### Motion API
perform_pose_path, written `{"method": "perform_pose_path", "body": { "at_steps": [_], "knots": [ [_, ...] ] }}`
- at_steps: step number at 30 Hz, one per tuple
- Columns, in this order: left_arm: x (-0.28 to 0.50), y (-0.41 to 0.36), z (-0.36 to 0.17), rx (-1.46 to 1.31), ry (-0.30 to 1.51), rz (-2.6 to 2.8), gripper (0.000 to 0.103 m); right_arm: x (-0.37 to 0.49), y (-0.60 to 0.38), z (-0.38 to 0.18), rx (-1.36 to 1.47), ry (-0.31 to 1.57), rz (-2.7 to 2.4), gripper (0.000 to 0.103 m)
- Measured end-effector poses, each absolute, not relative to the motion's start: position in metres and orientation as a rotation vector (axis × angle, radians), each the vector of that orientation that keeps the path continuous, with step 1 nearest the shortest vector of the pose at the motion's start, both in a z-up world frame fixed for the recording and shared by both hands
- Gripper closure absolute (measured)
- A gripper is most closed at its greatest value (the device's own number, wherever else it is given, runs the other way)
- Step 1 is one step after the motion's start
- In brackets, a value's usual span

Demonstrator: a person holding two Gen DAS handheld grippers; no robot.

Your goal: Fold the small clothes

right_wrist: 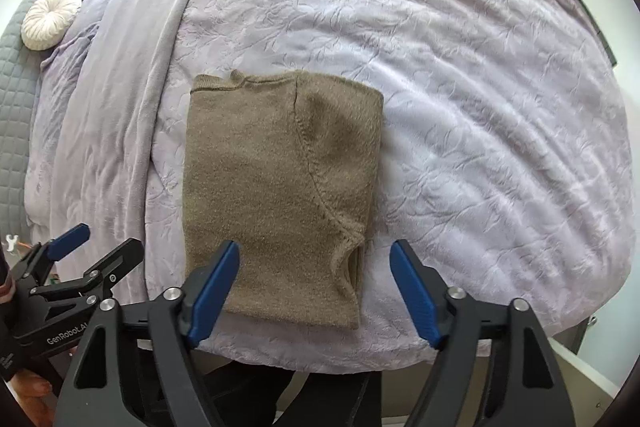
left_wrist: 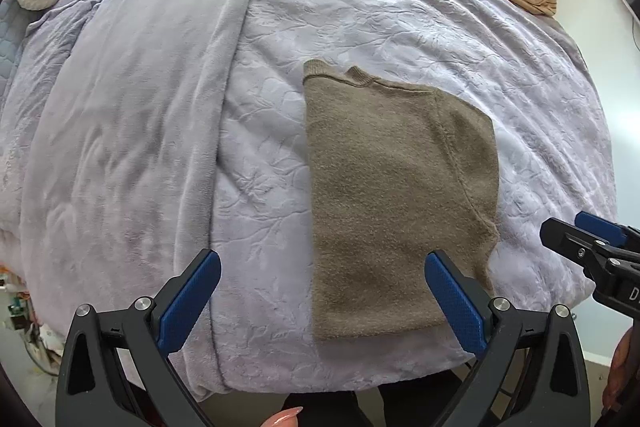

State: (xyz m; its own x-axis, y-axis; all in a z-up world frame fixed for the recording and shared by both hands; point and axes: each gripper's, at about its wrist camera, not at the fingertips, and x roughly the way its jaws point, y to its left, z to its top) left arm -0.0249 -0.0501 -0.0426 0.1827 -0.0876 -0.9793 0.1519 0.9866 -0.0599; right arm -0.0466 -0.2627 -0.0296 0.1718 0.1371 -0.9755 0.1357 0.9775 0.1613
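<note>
Both claws, left gripper (left_wrist: 322, 277) and right gripper (right_wrist: 315, 265), hang spread and empty above the sweater (right_wrist: 280, 195), seemingly readying its next fold.

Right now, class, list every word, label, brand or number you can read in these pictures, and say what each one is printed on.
"GenRobot.AI", last letters partly cut off: on the body of the left hand-held gripper, right wrist view.
"D", remainder out of frame: on the right hand-held gripper, left wrist view.
Brown sweater and blanket: no text.
</note>
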Motion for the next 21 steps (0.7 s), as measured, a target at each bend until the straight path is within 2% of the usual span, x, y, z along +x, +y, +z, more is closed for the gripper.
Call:
{"method": "perform_pose_path", "body": {
  "at_steps": [2, 21],
  "knots": [
    [-0.024, -0.05, -0.04, 0.07, 1.368, -0.15, 0.001, -0.046, -0.26, -0.025, 0.209, 1.384, -0.011, 0.019],
    [-0.017, -0.051, -0.023, 0.095, 1.338, -0.113, 0.001, -0.039, -0.259, -0.019, 0.217, 1.39, -0.047, 0.018]
  ]
}}
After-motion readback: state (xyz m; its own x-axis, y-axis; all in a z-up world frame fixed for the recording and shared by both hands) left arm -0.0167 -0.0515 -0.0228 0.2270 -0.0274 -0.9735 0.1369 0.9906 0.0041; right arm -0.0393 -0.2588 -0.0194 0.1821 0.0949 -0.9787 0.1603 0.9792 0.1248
